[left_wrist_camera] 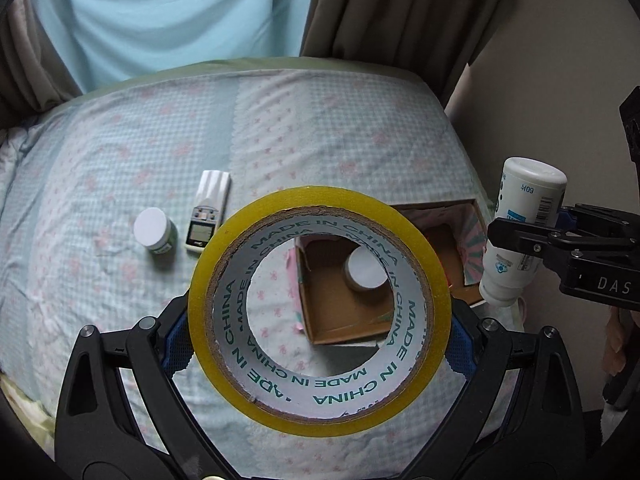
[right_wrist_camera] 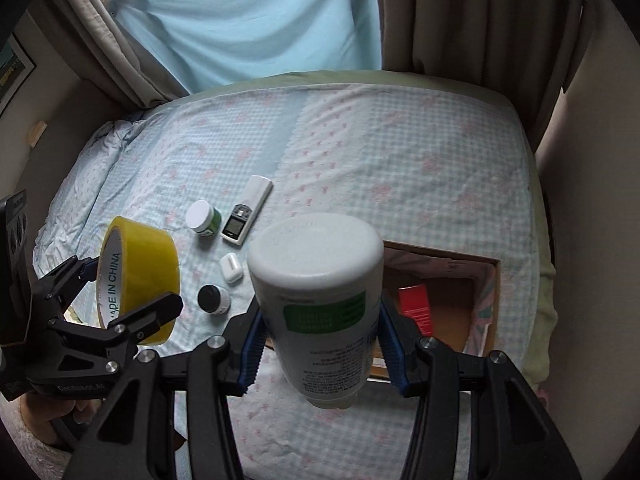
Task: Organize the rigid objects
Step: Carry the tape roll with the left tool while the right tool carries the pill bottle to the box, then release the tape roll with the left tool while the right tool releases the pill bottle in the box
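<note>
While both my hands hang over the bed (right_wrist_camera: 400,152), each gripper carries a load. My left gripper (left_wrist_camera: 320,344) stands wide, its blue pads pressed on either side of a roll of yellow tape (left_wrist_camera: 320,308), held on edge so I look straight through the core. My right gripper (right_wrist_camera: 320,344) is drawn in close around a white bottle (right_wrist_camera: 320,300) with a green label, cap end pointing away from me, body clamped between the blue pads. Below the bottle sits an open cardboard box (right_wrist_camera: 486,280) near the right edge of the bed; a red packet (right_wrist_camera: 416,304) lies inside it, and through the tape's core I see a white-lidded jar (left_wrist_camera: 366,272) in the box as well. On the checked sheet left of the box: a green jar with a white lid (right_wrist_camera: 204,218), just beside it a small remote control (right_wrist_camera: 246,210), then a white earbud case (right_wrist_camera: 231,267) and a black-lidded jar (right_wrist_camera: 214,299) nearer to me. Curtains (right_wrist_camera: 248,28) hang beyond the far edge.
</note>
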Tool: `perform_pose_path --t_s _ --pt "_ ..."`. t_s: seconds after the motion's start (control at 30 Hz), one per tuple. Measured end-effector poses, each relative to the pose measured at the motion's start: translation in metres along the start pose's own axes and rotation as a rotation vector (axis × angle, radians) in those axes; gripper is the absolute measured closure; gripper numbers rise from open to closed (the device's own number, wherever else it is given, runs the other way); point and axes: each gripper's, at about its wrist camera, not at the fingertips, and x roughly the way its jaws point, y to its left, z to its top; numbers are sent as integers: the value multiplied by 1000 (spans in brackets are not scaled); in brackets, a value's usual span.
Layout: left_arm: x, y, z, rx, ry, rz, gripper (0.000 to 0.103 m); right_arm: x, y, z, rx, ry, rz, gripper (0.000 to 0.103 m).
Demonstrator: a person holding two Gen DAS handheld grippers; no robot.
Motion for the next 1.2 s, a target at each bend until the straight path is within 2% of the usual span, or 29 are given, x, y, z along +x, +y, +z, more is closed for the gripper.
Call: perform_pose_path --t_s 0.3,0.47,0.6,0.77,0.83,0.93,1.07,1.1,1.13,1.17,1.2 --pt "92 -42 -2 -1 118 -14 7 45 -90 -10 109 66 -30 56" --pt "142 -58 -14 10 158 11 7 76 -125 -28 189 96 -65 56" --pt "169 -59 -30 -15 159 32 7 97 -138 -45 236 89 -85 56" --pt "189 -60 -46 11 137 87 7 114 -139 -57 204 67 -170 56" --pt "197 -57 -50 4 143 121 7 119 -141 -60 200 66 -177 56" --pt "206 -49 -54 -39 161 113 7 127 -147 -61 226 86 -164 56" --pt "215 -47 -54 -30 188 87 6 137 -152 -59 258 96 -173 56" --pt "215 -47 -54 -32 192 86 5 137 -154 -57 266 90 -167 55" --pt "212 -47 -53 -30 181 99 0 137 -155 -56 274 85 -165 46" --pt "207 -47 -52 -30 162 103 0 136 -156 -55 281 79 -176 36" --pt "203 -45 -52 -35 146 100 0 135 -156 -54 287 71 -146 21"
